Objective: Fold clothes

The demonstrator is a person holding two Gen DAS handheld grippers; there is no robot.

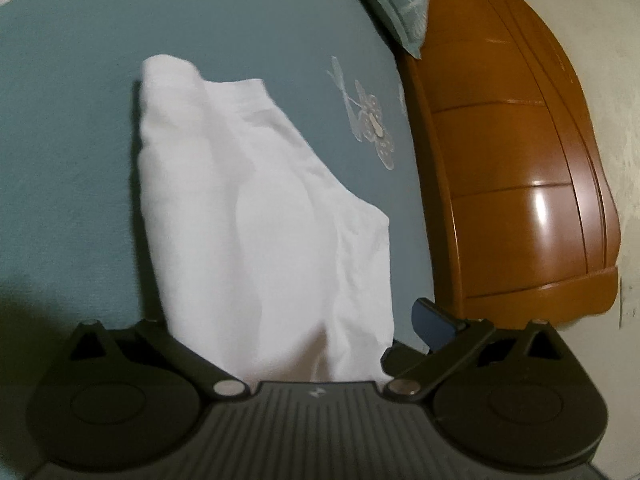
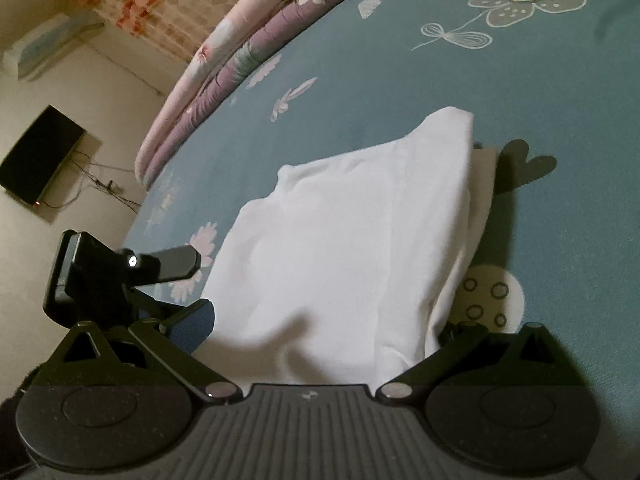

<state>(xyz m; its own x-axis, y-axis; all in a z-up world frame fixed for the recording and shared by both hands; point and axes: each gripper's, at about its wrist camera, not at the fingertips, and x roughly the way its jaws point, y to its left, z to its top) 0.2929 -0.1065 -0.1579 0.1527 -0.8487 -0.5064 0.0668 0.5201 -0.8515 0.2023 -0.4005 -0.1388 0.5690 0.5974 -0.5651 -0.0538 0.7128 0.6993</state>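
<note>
White cloth garment (image 1: 256, 216) drapes from my left gripper (image 1: 316, 364) and right gripper (image 2: 316, 360), both clamped on it, above the teal flowered bed sheet (image 1: 72, 120); a wooden headboard (image 1: 516, 184) stands alongside.

White garment (image 1: 256, 216) drapes from the left gripper (image 1: 292, 344) over the teal bedsheet (image 1: 72, 120), beside a wooden headboard (image 1: 508, 152).
</note>
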